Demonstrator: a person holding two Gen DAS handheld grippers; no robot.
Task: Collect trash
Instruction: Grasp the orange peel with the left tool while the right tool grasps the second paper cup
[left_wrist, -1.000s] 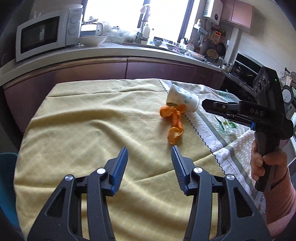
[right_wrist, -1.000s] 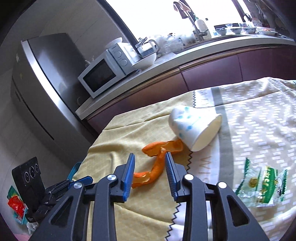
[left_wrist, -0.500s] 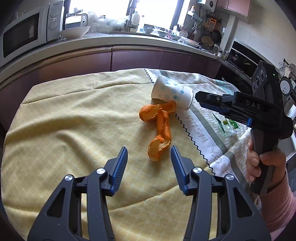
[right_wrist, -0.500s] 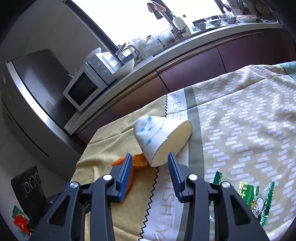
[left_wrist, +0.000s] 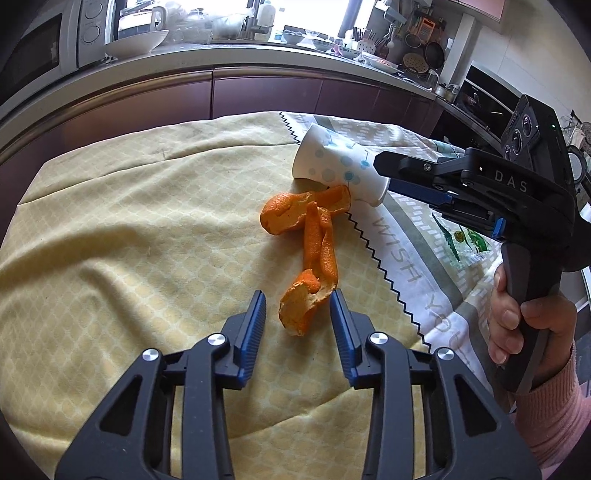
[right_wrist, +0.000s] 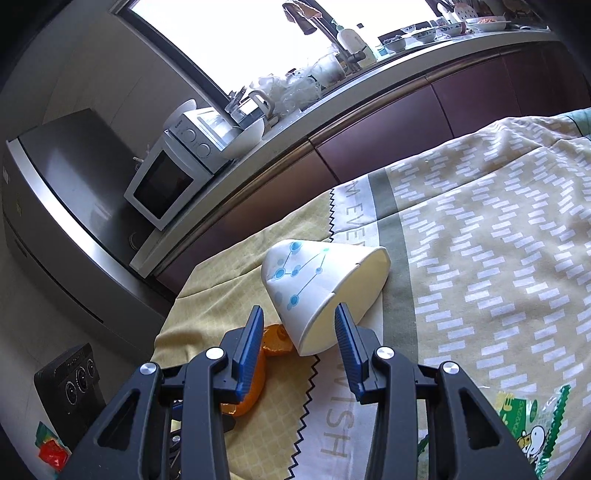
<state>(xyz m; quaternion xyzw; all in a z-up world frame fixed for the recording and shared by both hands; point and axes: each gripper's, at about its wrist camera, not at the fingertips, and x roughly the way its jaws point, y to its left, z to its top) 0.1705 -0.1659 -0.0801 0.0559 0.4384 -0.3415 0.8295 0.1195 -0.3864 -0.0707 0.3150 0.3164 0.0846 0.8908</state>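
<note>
Counter (left_wrist: 110, 229) under the two cloths carries all the trash. Paper cup (right_wrist: 317, 284) lies tipped on its side across the cloth seam; your right tongs (right_wrist: 299, 328) straddle its rim, apart, pads not pressing, likely lined up for a rim pinch. Orange peel (left_wrist: 314, 236) lies just beside the cup; your left tongs (left_wrist: 297, 314) bracket its near curl and are closing, no contact visible. Snack wrapper (right_wrist: 532, 424) is cut off at the frame edge. Cup's inside: can't tell if empty.

I am wearing a pink knit sleeve (left_wrist: 546, 424); my black grippers are showing blue ribbed pads (left_wrist: 255, 325), silver screws, "DAS" lettering.
</note>
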